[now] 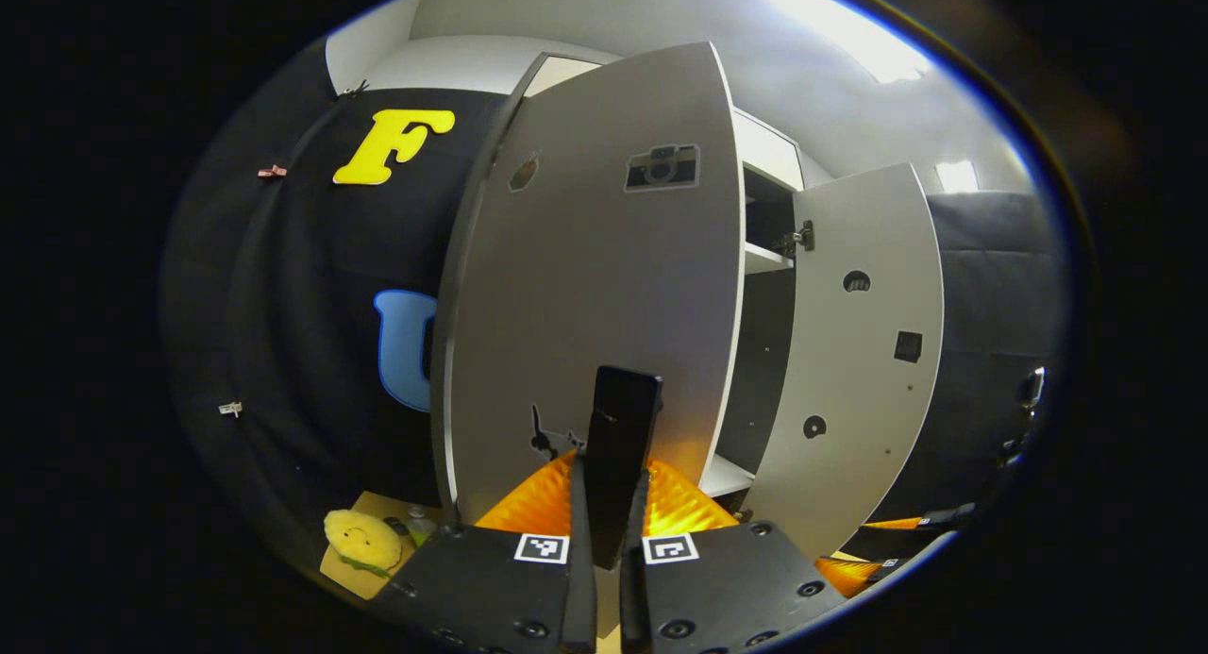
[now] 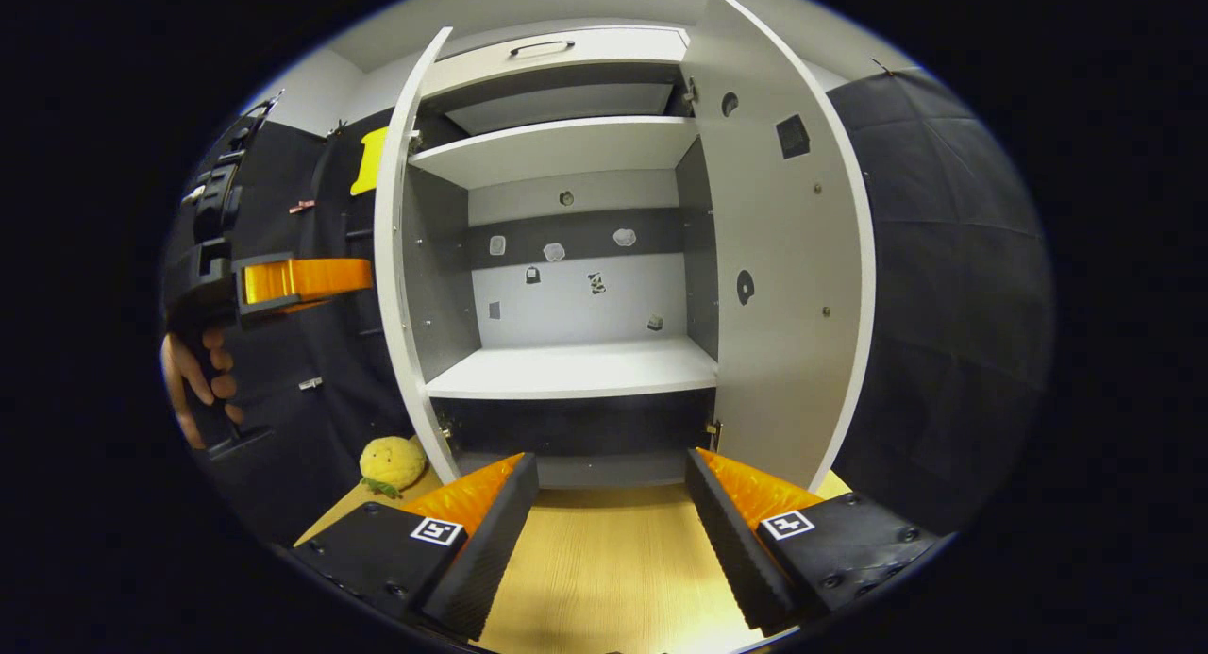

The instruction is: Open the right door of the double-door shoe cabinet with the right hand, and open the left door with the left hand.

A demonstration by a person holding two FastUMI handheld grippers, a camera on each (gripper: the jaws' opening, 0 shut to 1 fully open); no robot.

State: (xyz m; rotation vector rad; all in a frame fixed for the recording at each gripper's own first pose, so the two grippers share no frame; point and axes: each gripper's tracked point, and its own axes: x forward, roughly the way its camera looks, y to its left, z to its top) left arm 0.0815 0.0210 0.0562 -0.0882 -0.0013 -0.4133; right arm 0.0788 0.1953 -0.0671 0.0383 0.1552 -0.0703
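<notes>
The white shoe cabinet (image 2: 566, 366) stands with both doors swung out, showing bare shelves. Its left door (image 1: 595, 286) fills the left gripper view. My left gripper (image 1: 613, 475) is shut on that door's black bar handle (image 1: 623, 418). The right door (image 2: 783, 286) hangs open at the right, also seen as the right door (image 1: 864, 352) in the left gripper view. My right gripper (image 2: 613, 517) is open and holds nothing, low in front of the cabinet's bottom shelf and apart from both doors. In the right gripper view, a hand (image 2: 193, 376) holds the left gripper (image 2: 283, 281) at the left door's (image 2: 396, 258) outer edge.
A yellow plush toy (image 2: 394, 463) lies on the wooden floor (image 2: 613, 560) by the foot of the left door, also seen as the plush toy (image 1: 363, 539). Black cloth walls (image 2: 944, 286) close in on both sides.
</notes>
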